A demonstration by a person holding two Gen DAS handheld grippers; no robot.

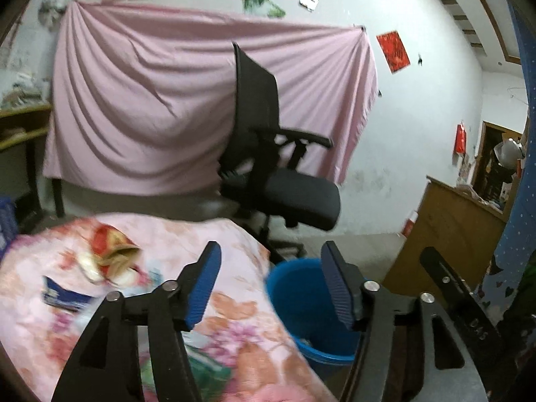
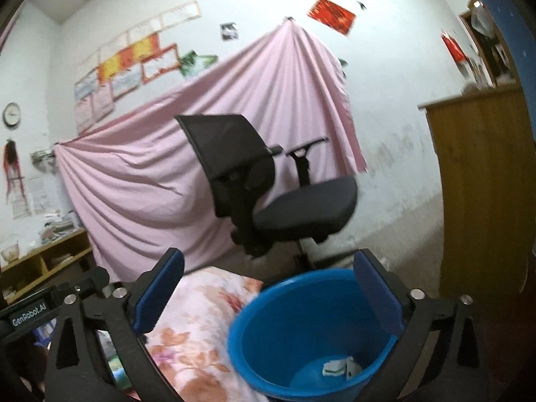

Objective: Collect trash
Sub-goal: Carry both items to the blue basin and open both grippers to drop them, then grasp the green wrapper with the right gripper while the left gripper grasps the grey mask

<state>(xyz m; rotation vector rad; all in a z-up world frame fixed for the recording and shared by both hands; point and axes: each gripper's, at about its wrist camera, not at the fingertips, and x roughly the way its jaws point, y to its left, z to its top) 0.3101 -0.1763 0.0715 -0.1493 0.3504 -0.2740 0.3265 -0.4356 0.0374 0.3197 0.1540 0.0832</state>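
A blue bucket (image 1: 294, 305) stands on the floor beside a table covered with a floral cloth (image 1: 234, 321). On the cloth lie a crumpled red and yellow wrapper (image 1: 112, 254) and a dark blue packet (image 1: 63, 294), both left of my left gripper (image 1: 271, 249). That gripper is open and empty, hovering over the cloth's edge and the bucket's rim. My right gripper (image 2: 268, 256) stands wide open and empty just above the bucket (image 2: 258, 338). White paper scraps (image 2: 338, 366) lie at the bucket's bottom.
A black office chair (image 2: 284, 207) stands behind the bucket, in front of a pink sheet (image 2: 144, 184) hung on the wall. A wooden cabinet (image 2: 482, 194) is on the right. A low wooden shelf (image 2: 43, 264) with clutter is on the left.
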